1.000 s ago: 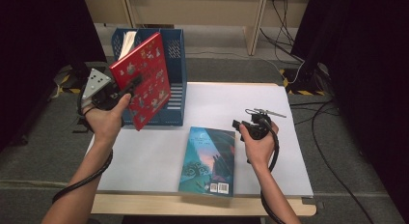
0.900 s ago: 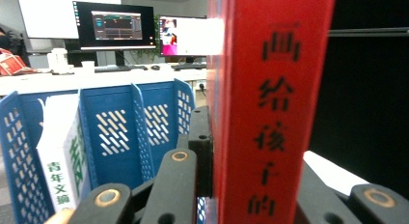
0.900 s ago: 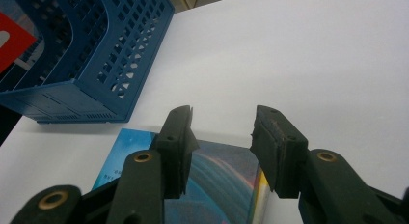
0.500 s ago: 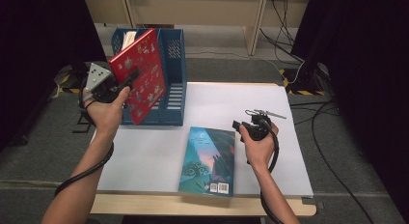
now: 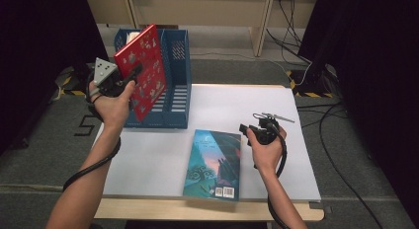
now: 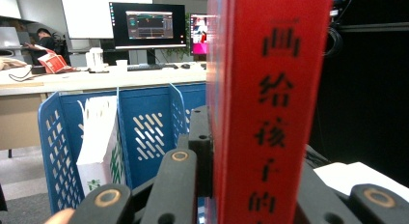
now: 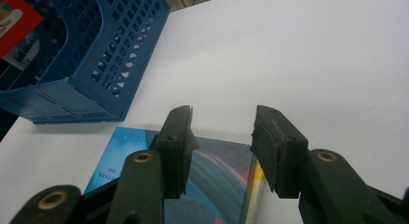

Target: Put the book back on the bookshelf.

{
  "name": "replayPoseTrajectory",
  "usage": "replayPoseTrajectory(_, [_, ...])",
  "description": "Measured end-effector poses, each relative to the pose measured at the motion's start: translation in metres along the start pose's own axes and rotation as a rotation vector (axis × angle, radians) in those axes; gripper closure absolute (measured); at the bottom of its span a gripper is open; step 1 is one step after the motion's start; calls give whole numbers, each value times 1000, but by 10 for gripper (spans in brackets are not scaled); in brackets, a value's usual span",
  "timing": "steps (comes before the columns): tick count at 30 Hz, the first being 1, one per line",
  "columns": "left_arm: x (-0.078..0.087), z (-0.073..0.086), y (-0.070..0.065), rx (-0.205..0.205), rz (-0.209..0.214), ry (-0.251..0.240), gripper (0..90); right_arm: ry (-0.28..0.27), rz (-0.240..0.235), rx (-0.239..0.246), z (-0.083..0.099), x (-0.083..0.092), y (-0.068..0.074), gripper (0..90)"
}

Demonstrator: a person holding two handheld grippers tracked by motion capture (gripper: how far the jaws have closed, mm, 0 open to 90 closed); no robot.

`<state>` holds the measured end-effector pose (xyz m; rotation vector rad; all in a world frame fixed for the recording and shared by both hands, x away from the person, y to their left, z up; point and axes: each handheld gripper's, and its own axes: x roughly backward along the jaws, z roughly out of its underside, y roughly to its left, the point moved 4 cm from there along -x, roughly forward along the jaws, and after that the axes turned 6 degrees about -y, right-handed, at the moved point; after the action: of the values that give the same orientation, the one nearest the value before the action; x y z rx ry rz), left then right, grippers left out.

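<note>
My left gripper (image 5: 132,75) is shut on a red book (image 5: 146,71), held upright and tilted above the blue file rack (image 5: 175,98). In the left gripper view the red book's spine (image 6: 270,103) stands between the jaws of my left gripper (image 6: 255,156), with the rack's slots (image 6: 144,132) behind it. A teal book (image 5: 215,162) lies flat near the table's front edge. My right gripper (image 5: 244,128) hovers open just past the book's right upper corner. In the right gripper view my right gripper (image 7: 222,142) has nothing between its jaws, and the teal book (image 7: 217,180) lies below them.
The rack stands at the back left of the white table (image 5: 276,115), with a white booklet (image 6: 99,137) in its left slot. Cables (image 5: 306,71) run over the floor behind and to the right. The rack's blue wall (image 7: 82,64) is left of my right gripper.
My left hand has carried the red book a little up and away over the rack and turned it more edge-on. My right gripper and the teal book have stayed put.
</note>
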<state>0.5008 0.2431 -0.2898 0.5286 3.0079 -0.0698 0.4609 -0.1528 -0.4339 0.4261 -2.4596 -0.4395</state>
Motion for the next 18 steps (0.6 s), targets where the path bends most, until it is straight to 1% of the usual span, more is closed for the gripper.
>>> replayPoseTrajectory(5, [-5, 1, 1, -10, -21, -5, 792, 1, 2, -4, 1, 0, -2, 581])
replayPoseTrajectory(6, [-7, 1, 1, -10, -24, -6, 793, 4, 2, -11, 1, 0, -2, 581])
replayPoseTrajectory(11, [-13, 3, 3, -16, -37, -3, 792, 2, 1, -4, 3, -1, -3, 581])
replayPoseTrajectory(14, [-16, 4, 5, -9, -42, -3, 792, 3, 4, -12, 4, -1, -4, 581])
replayPoseTrajectory(18, [-19, 4, 7, -8, -50, 0, 792, 3, 4, -5, 5, -1, -5, 581])
